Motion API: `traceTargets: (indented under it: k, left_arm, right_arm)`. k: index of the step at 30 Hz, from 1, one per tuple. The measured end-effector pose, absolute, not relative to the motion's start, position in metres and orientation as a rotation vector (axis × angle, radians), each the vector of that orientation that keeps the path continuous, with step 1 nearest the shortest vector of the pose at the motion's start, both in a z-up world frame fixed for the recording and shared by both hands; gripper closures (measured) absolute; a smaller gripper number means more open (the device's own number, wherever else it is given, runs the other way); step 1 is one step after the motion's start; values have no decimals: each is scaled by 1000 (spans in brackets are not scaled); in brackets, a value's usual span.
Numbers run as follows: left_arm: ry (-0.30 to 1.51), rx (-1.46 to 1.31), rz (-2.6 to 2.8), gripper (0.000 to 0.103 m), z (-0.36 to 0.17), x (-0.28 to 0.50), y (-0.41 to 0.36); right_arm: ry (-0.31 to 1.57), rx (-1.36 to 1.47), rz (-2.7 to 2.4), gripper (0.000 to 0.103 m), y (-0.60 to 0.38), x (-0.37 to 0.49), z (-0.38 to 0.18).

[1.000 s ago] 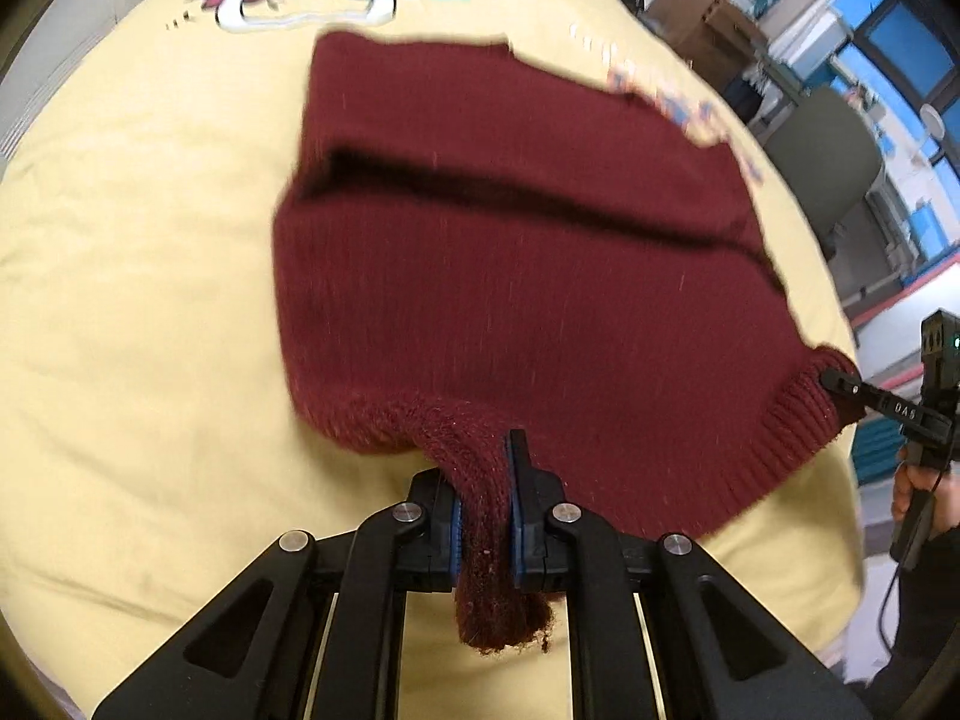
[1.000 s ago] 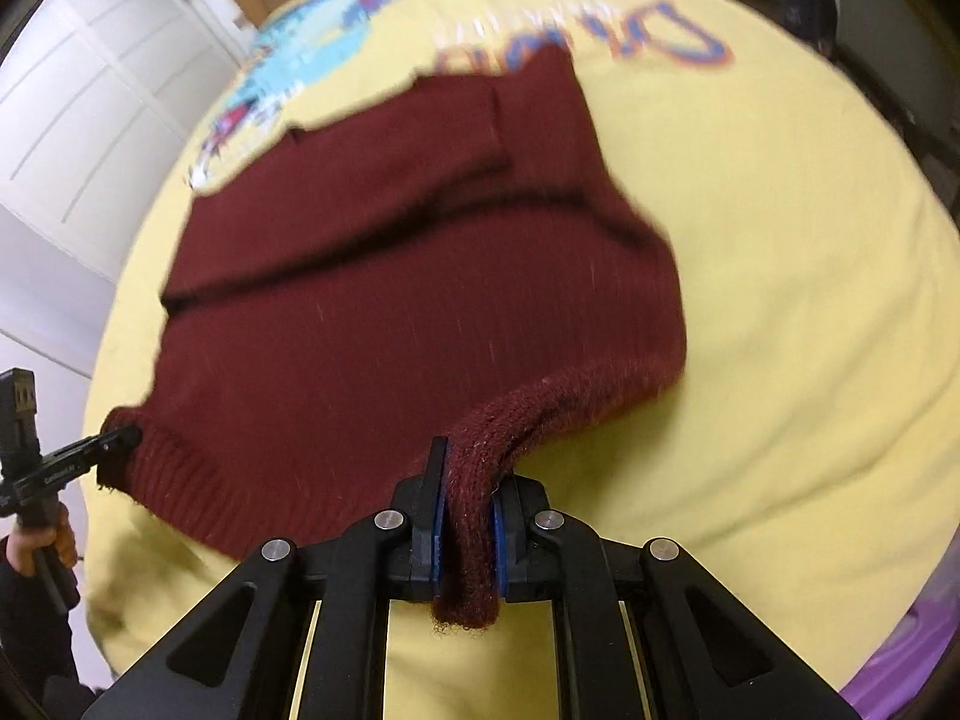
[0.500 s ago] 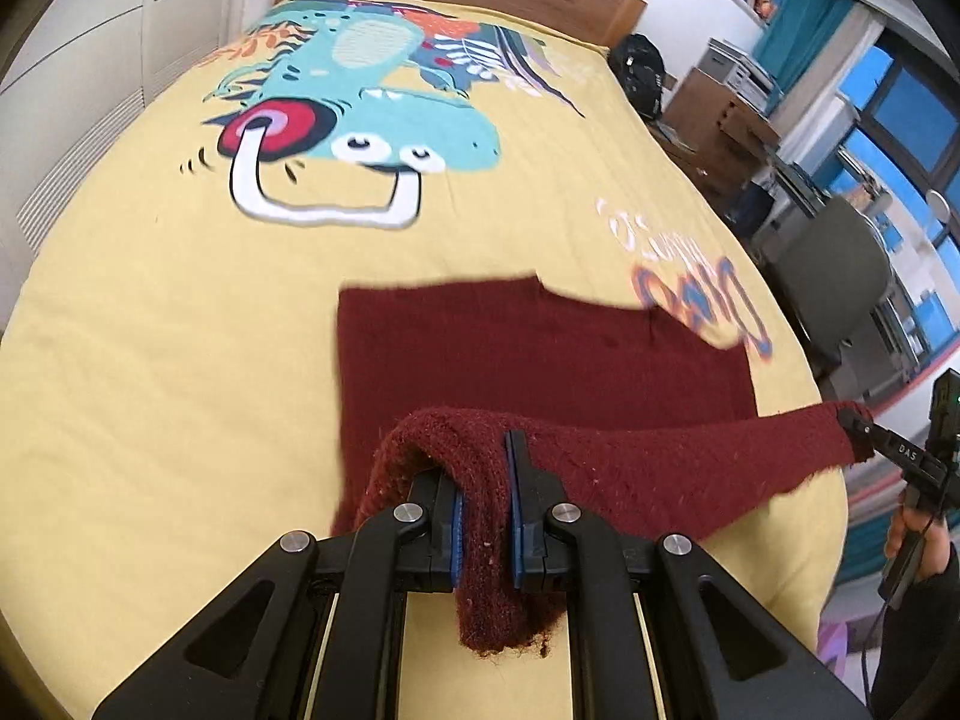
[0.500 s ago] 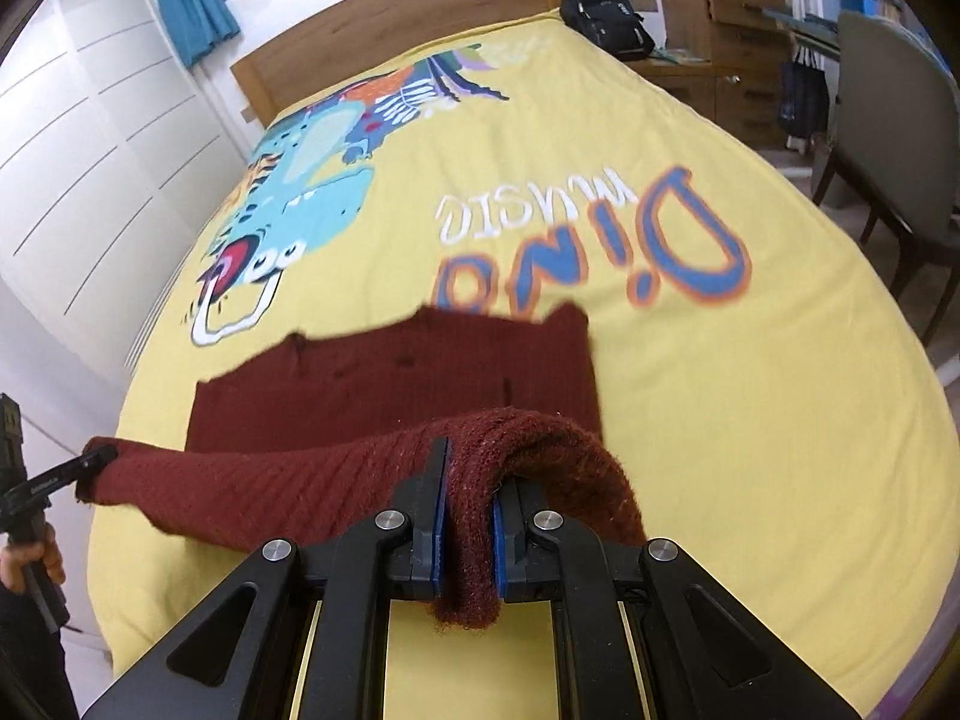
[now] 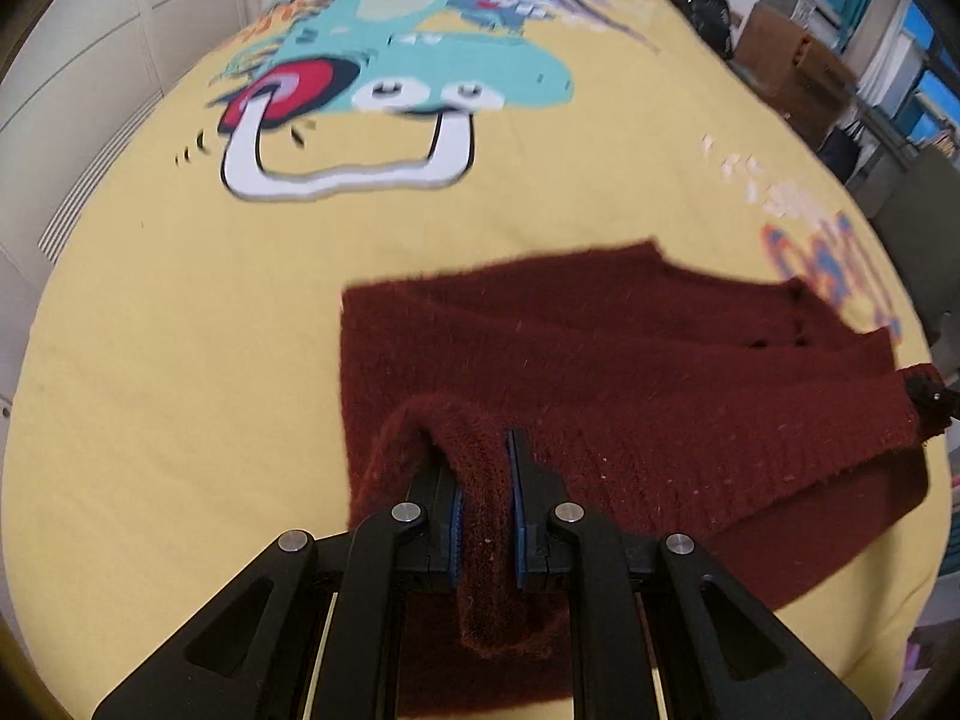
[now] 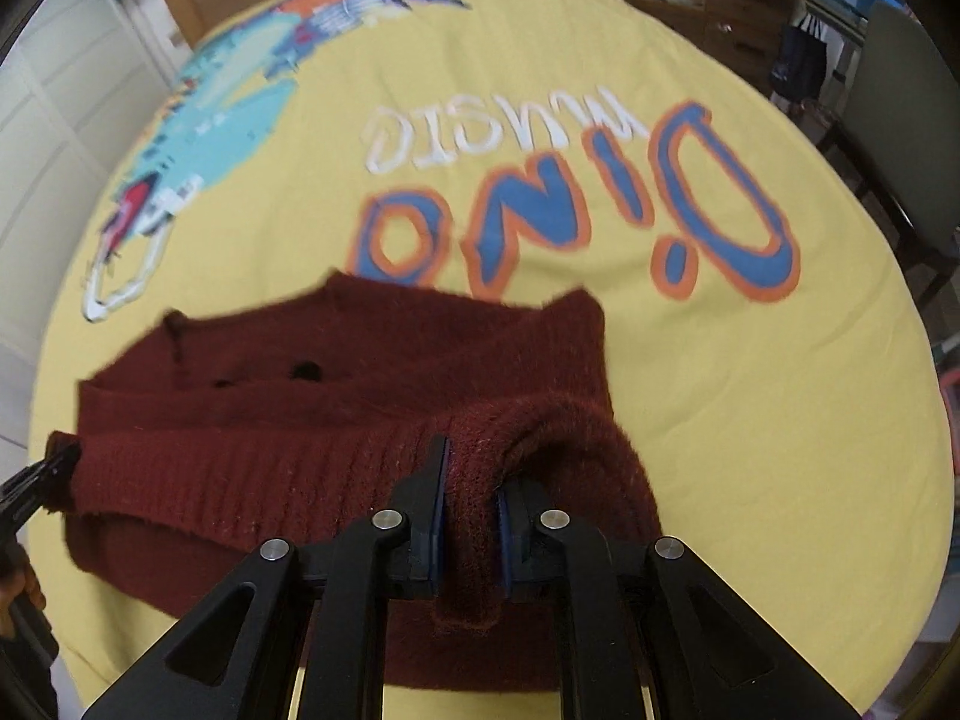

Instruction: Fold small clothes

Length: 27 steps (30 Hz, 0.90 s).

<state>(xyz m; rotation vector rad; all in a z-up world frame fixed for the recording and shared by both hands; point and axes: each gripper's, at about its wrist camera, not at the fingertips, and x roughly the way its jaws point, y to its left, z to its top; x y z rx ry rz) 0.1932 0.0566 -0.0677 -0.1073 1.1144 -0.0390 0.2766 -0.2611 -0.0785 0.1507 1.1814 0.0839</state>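
Left wrist view, what do you have?

— The left gripper (image 5: 485, 501) has its jaws clamped on the ribbed hem of a dark red knitted sweater (image 5: 630, 372). The pinched hem is lifted and arches over the rest of the garment, which lies flat on the yellow bedspread (image 5: 180, 360) with its cartoon dinosaur print (image 5: 420, 66).

— And the right wrist view?

— The right gripper (image 6: 470, 507) pinches the other corner of the same hem. Its jaws have just been opening a little, yet the knit sits between the pads, which press on it from both sides. The hem stretches between the two grippers; the left one's fingertips (image 6: 57, 461) show at the far edge of the sweater.

— Where is the sweater on the bed?

— Near the bed's foot, its far edge just touching the blue and orange lettering (image 6: 570, 222).
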Motion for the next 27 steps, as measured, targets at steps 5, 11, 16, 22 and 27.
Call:
traceTargets:
  k: [5,11,16,22,27]
  left_arm:
    - [1129,-88,-26,79,-77,192,54]
    - [1105,-129,-44,17,-51,190,53]
    - [1048,-103,-59,12,-27,182,41]
    - [1051,-89,-95,1,-34,176,18]
    - [1040,-102,-121,1,-56,167,0]
  right_arm:
    - [1163,130,66,47,-260,270,-82]
    - [1054,142,79,25,-263,259,-49]
    - [1028,77,114,21,-245,247,-37]
    - [1015,-15,178,0,-199,230,-53]
    - [1021,-85,213,0,-160,211,-81]
